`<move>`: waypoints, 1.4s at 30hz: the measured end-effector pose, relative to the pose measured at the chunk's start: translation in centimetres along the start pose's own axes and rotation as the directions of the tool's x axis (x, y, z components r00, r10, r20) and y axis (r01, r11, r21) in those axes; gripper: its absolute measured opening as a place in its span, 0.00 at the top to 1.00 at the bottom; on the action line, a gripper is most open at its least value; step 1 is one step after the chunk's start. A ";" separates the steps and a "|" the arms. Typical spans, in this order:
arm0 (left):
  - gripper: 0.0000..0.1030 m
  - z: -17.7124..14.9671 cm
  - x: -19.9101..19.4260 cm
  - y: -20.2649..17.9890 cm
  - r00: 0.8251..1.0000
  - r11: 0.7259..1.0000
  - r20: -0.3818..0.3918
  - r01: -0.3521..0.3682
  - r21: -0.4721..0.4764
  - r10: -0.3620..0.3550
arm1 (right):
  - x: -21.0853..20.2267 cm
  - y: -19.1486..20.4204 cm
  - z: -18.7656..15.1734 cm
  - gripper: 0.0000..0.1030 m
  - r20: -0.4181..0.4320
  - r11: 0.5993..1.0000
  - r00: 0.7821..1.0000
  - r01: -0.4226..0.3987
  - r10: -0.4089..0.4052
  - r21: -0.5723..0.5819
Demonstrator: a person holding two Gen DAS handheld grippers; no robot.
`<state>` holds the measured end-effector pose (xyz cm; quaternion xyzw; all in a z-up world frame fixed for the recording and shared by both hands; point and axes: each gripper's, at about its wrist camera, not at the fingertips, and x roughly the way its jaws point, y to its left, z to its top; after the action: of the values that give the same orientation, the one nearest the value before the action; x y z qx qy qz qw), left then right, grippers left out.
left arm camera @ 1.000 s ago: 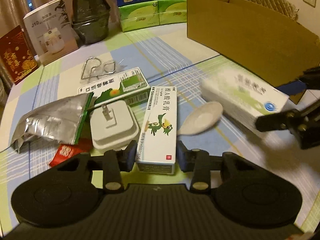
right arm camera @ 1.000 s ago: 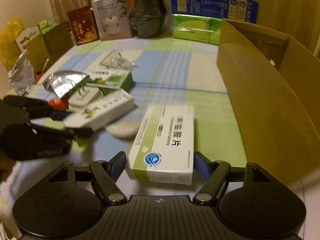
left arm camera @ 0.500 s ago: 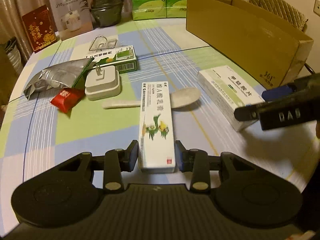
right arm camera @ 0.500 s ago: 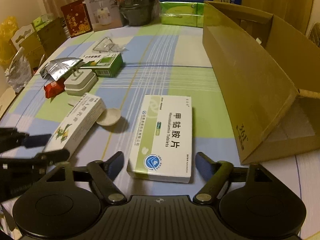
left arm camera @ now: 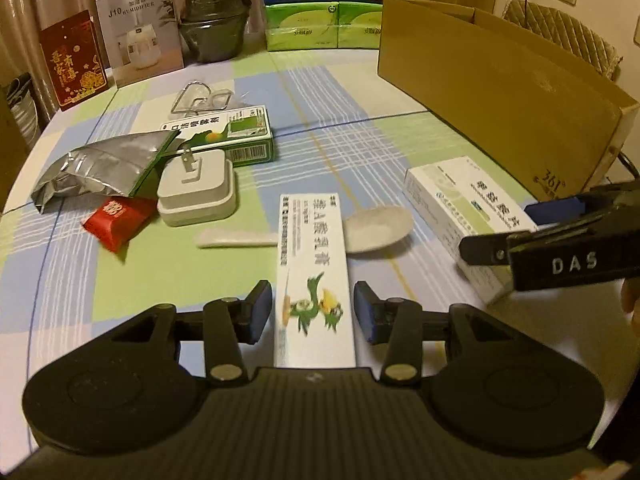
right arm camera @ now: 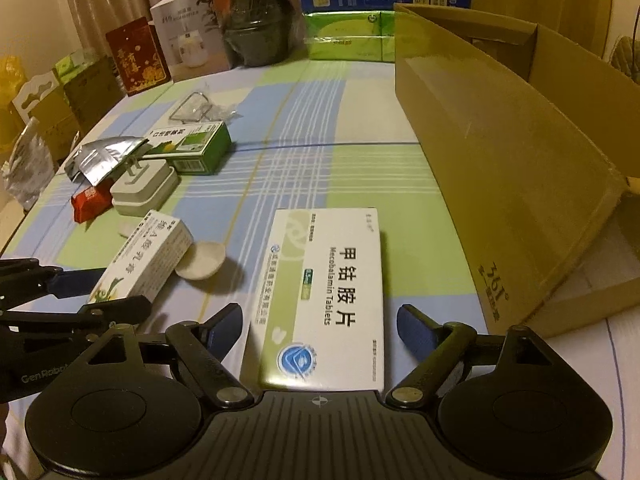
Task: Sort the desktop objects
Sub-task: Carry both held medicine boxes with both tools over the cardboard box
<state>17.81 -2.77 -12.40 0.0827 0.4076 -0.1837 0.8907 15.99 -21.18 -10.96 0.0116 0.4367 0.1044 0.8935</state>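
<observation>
A long white ointment box (left arm camera: 312, 248) with a green cartoon bird lies on the checked tablecloth, across the handle of a white spoon (left arm camera: 380, 228). My left gripper (left arm camera: 312, 312) straddles its near end. Its jaws are opening, and a thin gap shows on each side of the box. A wider white-and-green tablets box (right arm camera: 332, 292) lies flat between the fingers of my right gripper (right arm camera: 320, 328), which stands open with clear gaps at both pads. In the left wrist view the right gripper (left arm camera: 560, 240) hovers over the tablets box (left arm camera: 460, 204).
A large open cardboard box (right arm camera: 500, 140) stands along the right side. At the left lie a white plug adapter (left arm camera: 196, 192), a green medicine box (left arm camera: 236, 140), a foil pouch (left arm camera: 100, 168), a red packet (left arm camera: 116, 220) and a wire clip (left arm camera: 196, 96). Boxes and a dark jar line the back edge.
The left gripper drew the ointment box toward the near edge, away from the adapter, and its pads have come off it. The right jaws widened off the tablets box.
</observation>
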 end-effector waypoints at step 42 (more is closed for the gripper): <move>0.68 0.6 -7.3 -3.8 0.999 0.992 0.029 -0.031 -0.119 0.035 | -10.8 0.7 0.7 0.34 0.145 0.998 0.989 -0.003 0.012 -0.059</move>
<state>12.38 -4.56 -6.51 0.0334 0.4025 -0.1458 0.9031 9.98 -22.52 -2.08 -0.0052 0.3669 0.1194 0.9225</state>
